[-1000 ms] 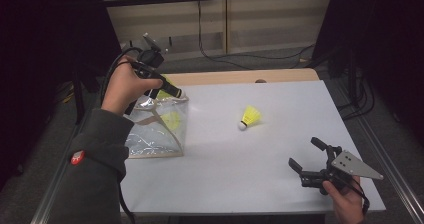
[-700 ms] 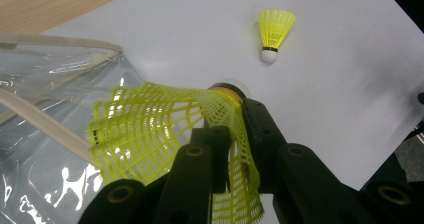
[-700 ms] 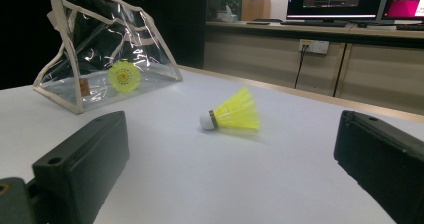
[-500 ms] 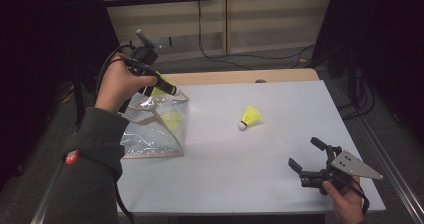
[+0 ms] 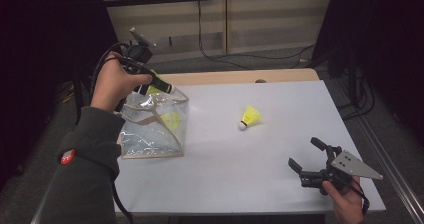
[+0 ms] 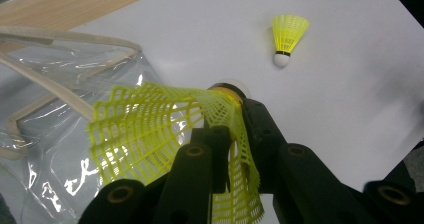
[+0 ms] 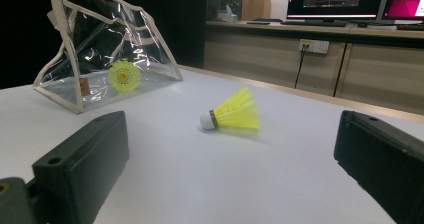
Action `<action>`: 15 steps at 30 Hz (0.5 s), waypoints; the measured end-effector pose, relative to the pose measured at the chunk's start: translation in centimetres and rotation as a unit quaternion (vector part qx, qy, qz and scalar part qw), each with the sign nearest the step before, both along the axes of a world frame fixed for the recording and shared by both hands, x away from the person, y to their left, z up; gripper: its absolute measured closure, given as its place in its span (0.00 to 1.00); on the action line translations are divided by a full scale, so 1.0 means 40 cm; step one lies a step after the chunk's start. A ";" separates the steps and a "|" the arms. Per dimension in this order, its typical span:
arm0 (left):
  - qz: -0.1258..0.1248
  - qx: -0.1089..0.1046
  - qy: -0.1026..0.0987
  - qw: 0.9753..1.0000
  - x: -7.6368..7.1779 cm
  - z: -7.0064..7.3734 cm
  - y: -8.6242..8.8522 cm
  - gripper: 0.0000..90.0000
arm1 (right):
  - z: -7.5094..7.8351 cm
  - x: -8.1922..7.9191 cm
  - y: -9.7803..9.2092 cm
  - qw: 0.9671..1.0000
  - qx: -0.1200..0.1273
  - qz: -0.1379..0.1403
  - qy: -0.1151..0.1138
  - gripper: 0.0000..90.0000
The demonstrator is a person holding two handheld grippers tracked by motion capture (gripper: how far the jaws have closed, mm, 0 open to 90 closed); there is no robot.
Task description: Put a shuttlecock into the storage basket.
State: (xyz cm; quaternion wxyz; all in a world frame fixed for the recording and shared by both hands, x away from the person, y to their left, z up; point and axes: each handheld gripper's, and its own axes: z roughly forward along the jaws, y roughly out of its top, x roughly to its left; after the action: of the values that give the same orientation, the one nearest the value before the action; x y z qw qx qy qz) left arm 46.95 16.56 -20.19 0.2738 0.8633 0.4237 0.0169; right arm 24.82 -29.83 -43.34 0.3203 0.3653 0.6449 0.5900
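We take the clear plastic bag on the white table as our landmark. The left gripper hangs just above the bag's open top, its jaws nearly closed on the skirt of a yellow shuttlecock. In the left gripper view we see the mesh skirt crushed and flattened between the two black jaws, fanning out to one side, while the white cork tip points away from the camera, beyond the jaw ends. In the high view the held shuttlecock shows as a small yellow patch at the bag's upper rim.

The right gripper sits well away from the bag, near the table's front edge on the person's right side. We see its jaws spread wide and touching nothing; in the right gripper view they frame bare table.

A second shuttlecock lies inside the bag, seen through the clear wall; in the right gripper view its round open skirt faces the camera. A third shuttlecock lies on its side on the table between the bag and the right gripper, apart from both, white cork toward the bag in the right gripper view.

The bag stands tilted, trimmed in beige, its film creased and glinting.
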 end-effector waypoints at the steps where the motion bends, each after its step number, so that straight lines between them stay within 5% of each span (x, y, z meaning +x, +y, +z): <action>1: 0.000 0.001 -0.002 1.000 0.000 0.000 0.001 0.91 | 0.000 0.000 0.000 1.000 -0.001 -0.001 0.000 0.01; 15: 0.022 0.000 -0.005 1.000 0.000 0.014 0.038 0.91 | 0.000 -0.001 0.001 1.000 -0.001 0.000 0.001 0.01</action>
State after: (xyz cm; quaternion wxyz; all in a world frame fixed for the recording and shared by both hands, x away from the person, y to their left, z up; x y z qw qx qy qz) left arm 46.95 18.10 -19.63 0.2759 0.8534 0.4413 0.0273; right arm 24.80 -29.79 -43.32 0.3203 0.3657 0.6460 0.5885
